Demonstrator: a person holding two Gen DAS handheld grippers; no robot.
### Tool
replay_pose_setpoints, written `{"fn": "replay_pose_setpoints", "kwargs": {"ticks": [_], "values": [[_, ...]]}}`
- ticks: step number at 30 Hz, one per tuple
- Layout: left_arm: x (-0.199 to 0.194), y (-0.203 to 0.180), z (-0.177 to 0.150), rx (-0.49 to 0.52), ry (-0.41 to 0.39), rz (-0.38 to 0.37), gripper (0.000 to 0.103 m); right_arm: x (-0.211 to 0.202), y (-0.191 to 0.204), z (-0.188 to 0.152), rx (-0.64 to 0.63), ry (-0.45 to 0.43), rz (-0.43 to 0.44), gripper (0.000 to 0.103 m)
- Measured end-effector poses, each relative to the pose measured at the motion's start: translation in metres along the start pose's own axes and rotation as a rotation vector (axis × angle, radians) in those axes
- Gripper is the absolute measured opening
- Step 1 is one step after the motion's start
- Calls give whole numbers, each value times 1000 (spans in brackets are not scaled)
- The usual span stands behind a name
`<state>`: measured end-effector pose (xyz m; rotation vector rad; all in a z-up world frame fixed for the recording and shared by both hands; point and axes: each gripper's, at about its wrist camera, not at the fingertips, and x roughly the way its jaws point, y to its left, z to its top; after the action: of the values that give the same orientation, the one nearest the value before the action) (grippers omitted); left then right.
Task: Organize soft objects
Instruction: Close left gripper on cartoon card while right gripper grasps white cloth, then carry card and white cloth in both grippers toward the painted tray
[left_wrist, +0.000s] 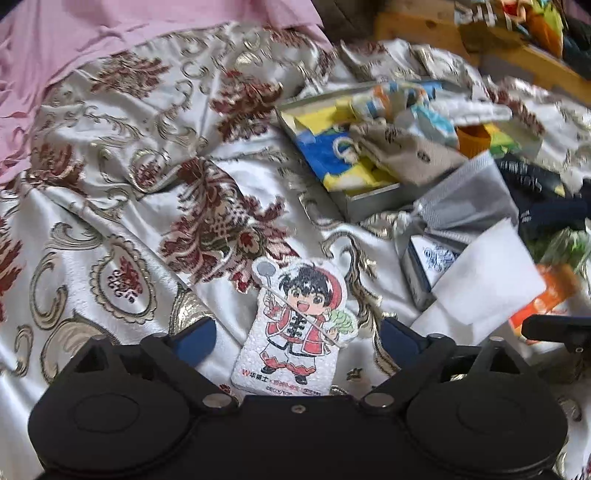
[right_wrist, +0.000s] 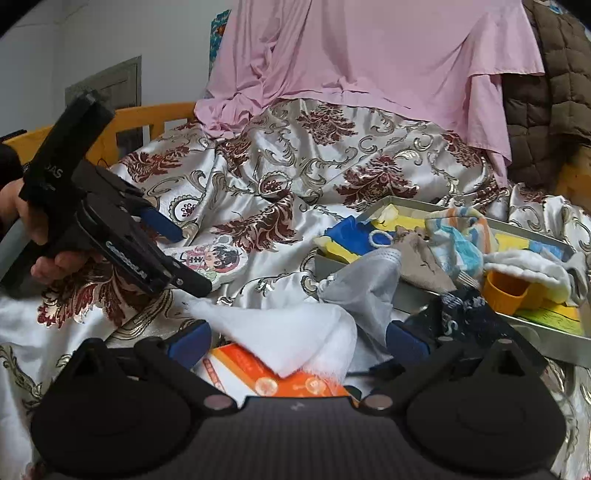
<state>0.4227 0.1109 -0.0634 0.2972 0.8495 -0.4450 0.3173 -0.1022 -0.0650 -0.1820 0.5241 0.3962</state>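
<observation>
A flat white cartoon-figure pad (left_wrist: 299, 325) lies on the patterned satin bedspread (left_wrist: 110, 192). My left gripper (left_wrist: 299, 339) stands open around the pad, one blue finger on each side and neither touching it. In the right wrist view the left gripper (right_wrist: 186, 254) points down at the same pad (right_wrist: 218, 262). My right gripper (right_wrist: 299, 343) is open over a white cloth (right_wrist: 288, 332) and an orange packet (right_wrist: 280, 380). A metal tray (right_wrist: 546, 328) holds several soft cloths and a beige pouch (right_wrist: 421, 258).
A grey pouch (right_wrist: 354, 284) and a dark sock (right_wrist: 465, 310) lie against the tray's near side, and an orange cup (right_wrist: 504, 291) stands in it. A pink sheet (right_wrist: 369, 55) and a brown quilt (right_wrist: 546, 92) hang behind. A person's hand (right_wrist: 33, 221) holds the left gripper.
</observation>
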Motion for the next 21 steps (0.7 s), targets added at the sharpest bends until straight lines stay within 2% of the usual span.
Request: {"fn": "replay_pose_setpoints", "kwargs": {"ticks": [7,11,16,21], "values": [[12,-2,-1,97,52,19,84,15,6,-1,3,23,21,103],[12,-2,-5,57,53,-5,71,19,7,1,22,24,27,103],[12,-11,-6,65,48,8,57,23,9,5,42,20,20,99],[11,-15,-5,78,45,22,56,29,12,7,35,35,4,93]]}}
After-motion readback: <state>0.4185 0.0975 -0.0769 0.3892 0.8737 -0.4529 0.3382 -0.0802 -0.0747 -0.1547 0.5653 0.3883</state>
